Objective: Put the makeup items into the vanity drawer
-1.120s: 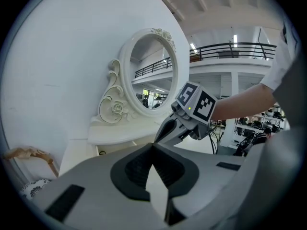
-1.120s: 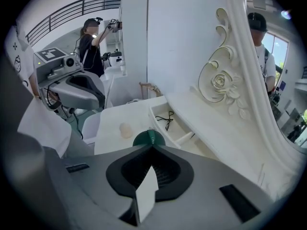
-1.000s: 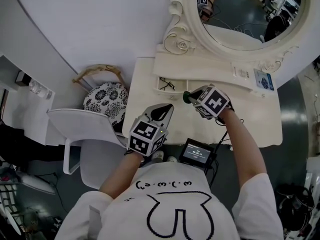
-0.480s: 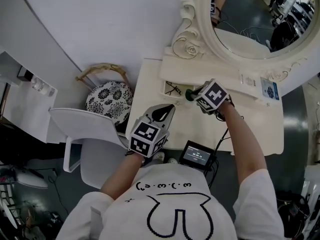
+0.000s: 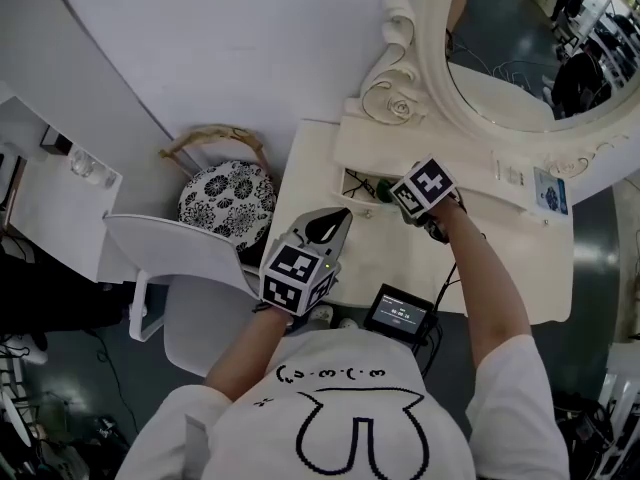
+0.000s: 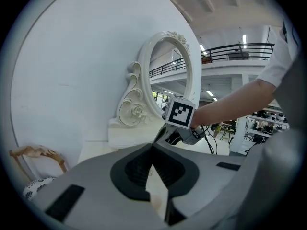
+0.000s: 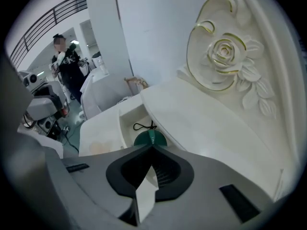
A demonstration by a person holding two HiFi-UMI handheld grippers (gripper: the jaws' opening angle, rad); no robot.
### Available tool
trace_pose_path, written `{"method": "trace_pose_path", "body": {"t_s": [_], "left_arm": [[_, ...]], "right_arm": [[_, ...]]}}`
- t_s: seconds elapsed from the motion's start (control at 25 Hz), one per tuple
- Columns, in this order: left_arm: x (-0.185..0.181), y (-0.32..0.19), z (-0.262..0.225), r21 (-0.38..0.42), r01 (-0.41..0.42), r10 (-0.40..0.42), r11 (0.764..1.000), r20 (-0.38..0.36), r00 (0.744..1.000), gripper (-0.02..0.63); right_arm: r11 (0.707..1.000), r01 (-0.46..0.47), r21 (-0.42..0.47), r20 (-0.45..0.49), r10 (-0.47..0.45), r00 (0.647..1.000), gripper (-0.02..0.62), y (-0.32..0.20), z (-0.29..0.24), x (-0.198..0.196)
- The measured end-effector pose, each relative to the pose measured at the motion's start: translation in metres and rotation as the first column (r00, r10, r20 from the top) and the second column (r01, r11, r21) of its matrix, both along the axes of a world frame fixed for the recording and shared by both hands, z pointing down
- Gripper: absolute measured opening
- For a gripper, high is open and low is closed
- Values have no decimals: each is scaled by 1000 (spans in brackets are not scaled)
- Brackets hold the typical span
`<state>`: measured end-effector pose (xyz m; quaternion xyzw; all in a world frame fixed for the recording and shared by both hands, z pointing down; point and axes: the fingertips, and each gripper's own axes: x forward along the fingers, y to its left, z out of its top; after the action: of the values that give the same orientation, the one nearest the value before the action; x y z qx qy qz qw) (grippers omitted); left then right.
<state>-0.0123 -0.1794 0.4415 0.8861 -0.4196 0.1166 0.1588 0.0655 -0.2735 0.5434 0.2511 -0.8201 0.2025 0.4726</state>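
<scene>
Two grippers are working at the vanity (image 5: 532, 258). Nearest, the left gripper (image 6: 153, 149) is idling, its grey jaws pressed together on nothing. Beyond it, the right gripper (image 7: 152, 148) is pinching the smooth, round green item (image 7: 149, 138) at its tips, hanging at the open drawer (image 7: 125, 123), where a thin black cord (image 7: 144, 126) is lying. Placing seems to be under way; the next move is calling for lowering into the cream, boxy recess and parting the jaws. Farthest, the carved rose frame (image 7: 225, 51) is curving away.

The cream vanity (image 5: 530, 263) bears its mirror (image 5: 520, 38) and an open drawer (image 5: 350, 176).
</scene>
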Motion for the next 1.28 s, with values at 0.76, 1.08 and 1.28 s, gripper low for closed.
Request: {"method": "trace_pose_path", "body": {"t_s": [0.76,1.08,1.28], "left_arm": [[-2,-9,2,-7,14,-14,1000,-4,1000,-6],[5,-4,-4,6,-1,1,1000,-7,1000,-6],[8,3,-7,13,-11,11,1000,-9,1000,-6]], "right_arm": [[973,-214,-84,59,220,974,83,-10,9,2],[977,-203,-63,138,210,968,92,0,-12,2],[984,-179,-21,183,180,967,-6,11,-25,-1]]}}
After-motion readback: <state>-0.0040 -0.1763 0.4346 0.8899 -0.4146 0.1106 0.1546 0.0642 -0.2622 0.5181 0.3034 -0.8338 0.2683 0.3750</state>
